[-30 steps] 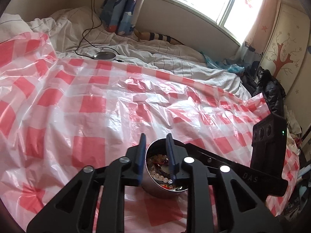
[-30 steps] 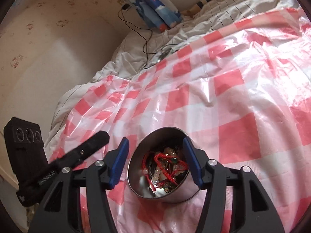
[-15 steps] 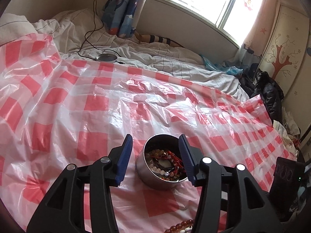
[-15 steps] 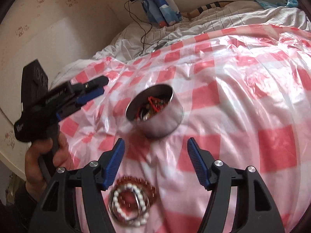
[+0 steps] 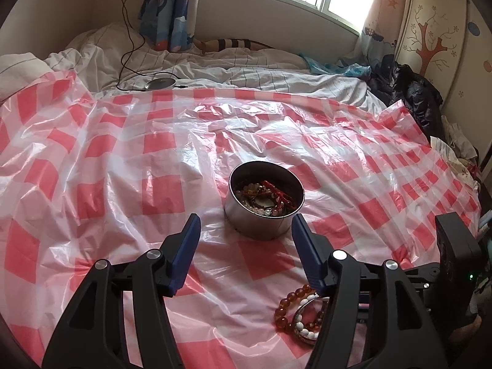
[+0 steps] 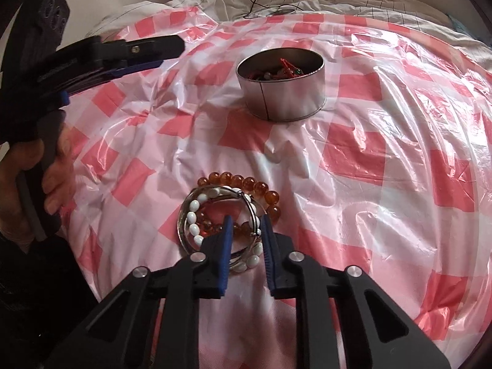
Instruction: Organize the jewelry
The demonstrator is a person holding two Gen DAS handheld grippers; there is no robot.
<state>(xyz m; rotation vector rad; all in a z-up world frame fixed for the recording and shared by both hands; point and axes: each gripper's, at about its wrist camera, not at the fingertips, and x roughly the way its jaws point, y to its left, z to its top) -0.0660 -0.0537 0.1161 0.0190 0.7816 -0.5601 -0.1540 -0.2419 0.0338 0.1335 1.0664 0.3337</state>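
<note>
Between the right tongs (image 6: 245,226), jaws just closing, narrowed over the bracelet pile (image 6: 227,215) on the bed's checked sheet (image 6: 369,153), jewelry tin (image 5: 265,200) beyond the left tongs (image 5: 246,227), jaws spread, just opening, nothing between them.

Each fisheye camera looked forward and down along its own gripper's fingers, close over the red-and-white checked plastic sheet (image 5: 129,166). Both views shared the round silver metal tin (image 5: 261,224) farther off and the nearer cluster of beaded bracelets (image 6: 227,215).
</note>
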